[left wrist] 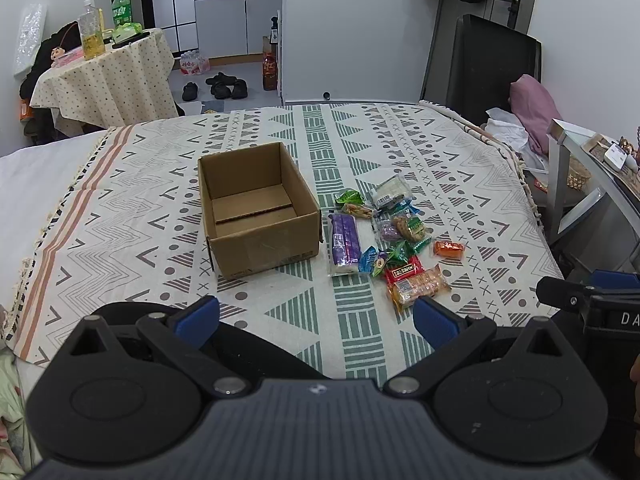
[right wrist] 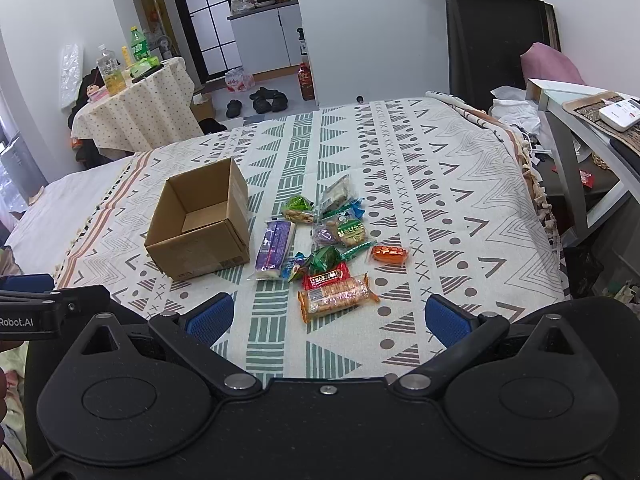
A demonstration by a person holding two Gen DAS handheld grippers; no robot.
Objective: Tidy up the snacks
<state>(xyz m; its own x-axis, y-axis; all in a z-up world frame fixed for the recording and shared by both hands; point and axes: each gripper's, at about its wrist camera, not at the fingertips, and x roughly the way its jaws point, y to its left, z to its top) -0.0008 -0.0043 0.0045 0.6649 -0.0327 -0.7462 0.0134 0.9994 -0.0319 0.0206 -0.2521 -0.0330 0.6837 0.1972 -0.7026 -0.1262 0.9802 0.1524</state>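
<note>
Right wrist view: right gripper (right wrist: 328, 314) fingers wide, empty; the overlapping snacks (right wrist: 332, 240) at 12 o'clock risk a double pickup.

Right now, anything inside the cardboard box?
No snacks visible inside the cardboard box: only its bare floor flaps show. The near wall hides the front strip of the floor. The snack pile lies outside, on the blanket.

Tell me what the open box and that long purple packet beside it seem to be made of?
The box looks like plain brown corrugated cardboard: matte, with creased fold lines. The purple packet seems to be thin glossy plastic film, since light glints off it and its ends look clear.
</note>
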